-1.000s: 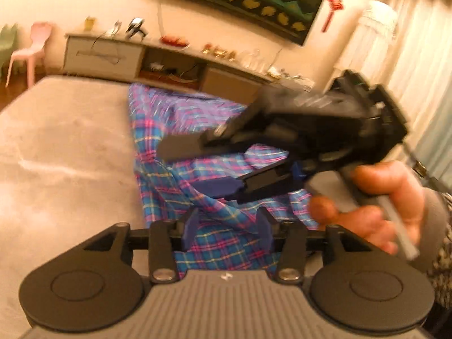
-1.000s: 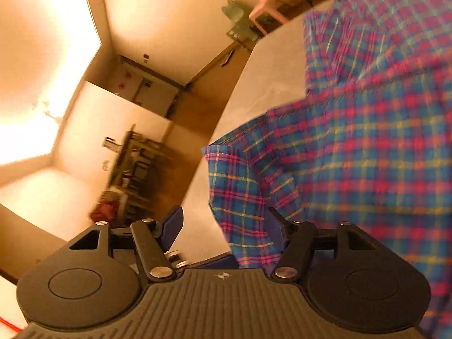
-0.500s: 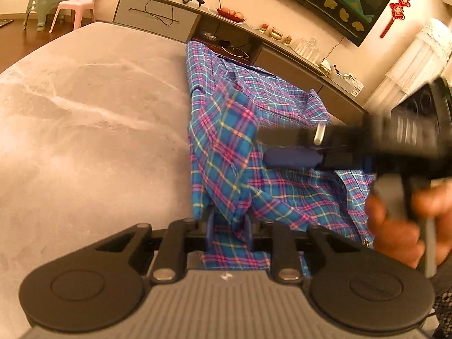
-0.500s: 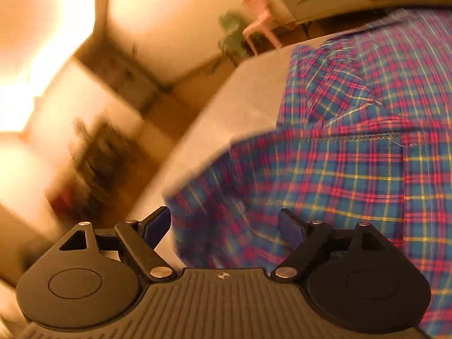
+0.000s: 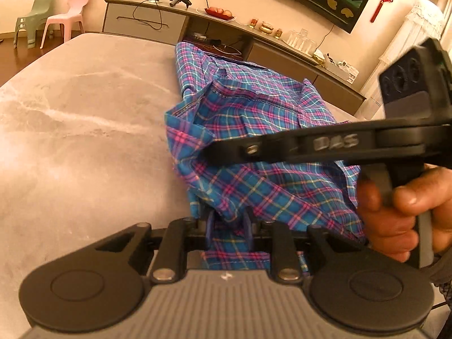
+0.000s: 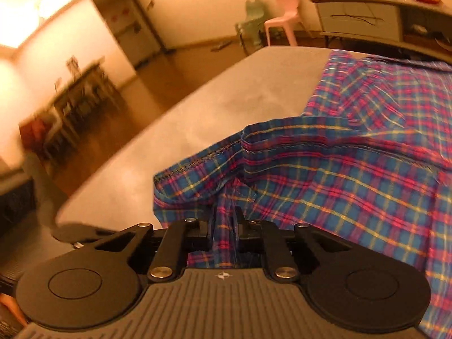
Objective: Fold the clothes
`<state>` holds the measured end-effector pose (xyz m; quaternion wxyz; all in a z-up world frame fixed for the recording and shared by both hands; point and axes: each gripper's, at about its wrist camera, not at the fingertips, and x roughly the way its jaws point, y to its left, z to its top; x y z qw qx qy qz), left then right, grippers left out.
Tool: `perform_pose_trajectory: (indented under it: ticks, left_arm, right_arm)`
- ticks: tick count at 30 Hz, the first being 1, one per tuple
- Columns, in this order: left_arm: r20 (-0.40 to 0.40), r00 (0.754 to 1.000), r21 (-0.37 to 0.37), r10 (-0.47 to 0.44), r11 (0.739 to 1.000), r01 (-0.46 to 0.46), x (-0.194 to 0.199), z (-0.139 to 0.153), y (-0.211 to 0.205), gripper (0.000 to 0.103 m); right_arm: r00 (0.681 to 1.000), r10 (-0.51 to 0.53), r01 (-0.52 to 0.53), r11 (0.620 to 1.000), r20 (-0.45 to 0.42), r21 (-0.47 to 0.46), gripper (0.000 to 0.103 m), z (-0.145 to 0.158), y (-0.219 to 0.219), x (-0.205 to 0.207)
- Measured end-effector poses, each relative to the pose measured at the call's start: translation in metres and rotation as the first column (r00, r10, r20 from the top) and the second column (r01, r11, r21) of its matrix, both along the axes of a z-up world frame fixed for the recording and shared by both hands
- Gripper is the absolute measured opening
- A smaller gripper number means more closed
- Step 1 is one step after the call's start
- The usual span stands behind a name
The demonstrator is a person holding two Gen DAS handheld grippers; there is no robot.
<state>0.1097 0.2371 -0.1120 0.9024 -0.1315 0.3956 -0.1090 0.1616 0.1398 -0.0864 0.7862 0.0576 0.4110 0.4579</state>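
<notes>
Lying bunched along the right side of the grey bench (image 5: 84, 130), the plaid shirt (image 5: 254, 113) was pinched near its near edge by the left tongs (image 5: 228, 224), while the right tongs (image 6: 225, 226) were closing on a fold, presumably so the hem could be lifted evenly.

1. One plaid shirt (image 5: 254, 130) lies on my bench (image 5: 84, 118).
2. I hold two grippers: my left gripper (image 5: 227, 226) and my right gripper (image 6: 224, 227).
3. Two plastic chairs stand by the wall: one pink chair (image 5: 66, 11), one green chair (image 5: 32, 14).
4. One sideboard (image 5: 147, 22).
</notes>
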Motion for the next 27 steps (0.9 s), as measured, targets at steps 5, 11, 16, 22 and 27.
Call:
perform_pose_trajectory:
  ticks: [5, 11, 16, 22, 27]
  left_arm:
    - [-0.001, 1.000, 0.001, 0.002, 1.000, -0.002, 0.000, 0.000, -0.001, 0.022]
    - [0.013, 1.000, 0.044, -0.008, 0.999, 0.007, -0.001, 0.001, -0.006, 0.022]
    - [0.006, 1.000, 0.014, -0.007, 1.000, 0.007, -0.001, 0.000, -0.001, 0.022]
    - [-0.003, 1.000, -0.001, -0.006, 1.000, 0.006, -0.001, 0.001, 0.002, 0.022]
    - [0.008, 1.000, 0.036, -0.010, 0.999, 0.010, -0.001, 0.001, -0.003, 0.022]
  right_arm:
    - [0.994, -0.045, 0.046, 0.999, 0.101, -0.010, 0.003, 0.016, -0.007, -0.012]
    - [0.995, 0.001, 0.010, 0.994, 0.100, -0.110, 0.048, -0.003, 0.027, 0.009]
    - [0.995, 0.039, -0.022, 0.984, 0.095, -0.178, 0.001, -0.015, 0.039, 0.007]
    - [0.964, -0.073, 0.108, 0.986, 0.257, -0.127, 0.000, 0.025, 0.004, -0.029]
    - [0.752, -0.212, 0.435, 0.871, 0.625, -0.228, 0.001, 0.056, -0.010, -0.056]
